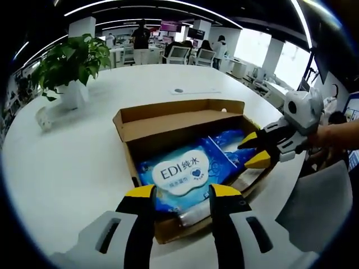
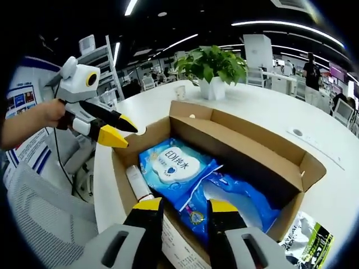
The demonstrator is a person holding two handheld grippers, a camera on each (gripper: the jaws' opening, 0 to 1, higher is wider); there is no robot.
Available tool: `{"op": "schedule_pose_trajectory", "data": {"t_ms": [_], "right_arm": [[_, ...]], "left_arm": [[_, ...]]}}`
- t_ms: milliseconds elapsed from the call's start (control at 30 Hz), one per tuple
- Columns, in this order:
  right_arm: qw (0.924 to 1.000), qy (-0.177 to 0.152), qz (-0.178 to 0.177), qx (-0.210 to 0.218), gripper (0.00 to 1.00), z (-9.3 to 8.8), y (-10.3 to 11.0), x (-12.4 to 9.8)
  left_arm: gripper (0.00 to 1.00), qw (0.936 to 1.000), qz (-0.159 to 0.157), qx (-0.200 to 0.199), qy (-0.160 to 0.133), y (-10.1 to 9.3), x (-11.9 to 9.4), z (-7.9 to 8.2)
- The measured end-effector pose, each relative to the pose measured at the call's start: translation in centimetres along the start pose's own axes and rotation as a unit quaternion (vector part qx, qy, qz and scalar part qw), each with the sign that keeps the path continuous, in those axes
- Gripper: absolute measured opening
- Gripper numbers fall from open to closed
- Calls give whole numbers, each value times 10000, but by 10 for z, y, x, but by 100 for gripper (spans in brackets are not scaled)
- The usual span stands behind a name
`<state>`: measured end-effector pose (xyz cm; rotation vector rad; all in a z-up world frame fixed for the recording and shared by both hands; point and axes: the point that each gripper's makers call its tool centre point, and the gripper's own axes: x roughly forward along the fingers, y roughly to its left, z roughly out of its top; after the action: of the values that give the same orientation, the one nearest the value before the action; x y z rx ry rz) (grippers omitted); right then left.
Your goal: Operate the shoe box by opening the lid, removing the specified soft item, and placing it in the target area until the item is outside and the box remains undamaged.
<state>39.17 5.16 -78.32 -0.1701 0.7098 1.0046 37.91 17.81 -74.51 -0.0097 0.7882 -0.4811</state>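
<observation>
A cardboard box (image 1: 185,131) sits open on a round white table (image 1: 73,168), its lid flap folded back toward 12 o'clock in the left gripper view. Inside lie a blue pack of wet wipes (image 1: 185,171) with a white oval label, a second blue soft pack (image 2: 238,196) beside it, and a slim white tube (image 2: 136,182) along the box wall. The left gripper (image 1: 182,193) hovers at the near edge of the box, at 6 o'clock in its own view, jaws parted and holding nothing. The right gripper (image 1: 253,150) comes in from 3 o'clock over the box's side, jaws likewise apart and empty; in the right gripper view its jaws (image 2: 183,208) rise at 6 o'clock above the blue packs. A potted plant (image 1: 73,64) stands on the table at 10 o'clock, well apart from the box. The lid step looks done; the removal appears to be just starting. The next move likely calls for lowering one gripper onto the wipes pack, pinching its soft wrapper, and lifting without dragging on the cardboard walls.
</observation>
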Motion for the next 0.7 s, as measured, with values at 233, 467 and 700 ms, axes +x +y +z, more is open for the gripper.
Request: {"op": "schedule_pose_trajectory", "data": {"t_ms": [233,467,700], "right_arm": [[9999,85,72,80,23,1,3,9],[9995,206,111,233,21,-3,3,20],[9990,273,154,334,19,-1,5,32]], "left_arm": [[37,10000,3,-26,-1,2,0,-2],[37,10000,11,-46,-14,4,0,-1],[37,10000,35,-78,-17,7,-1,-3]]}}
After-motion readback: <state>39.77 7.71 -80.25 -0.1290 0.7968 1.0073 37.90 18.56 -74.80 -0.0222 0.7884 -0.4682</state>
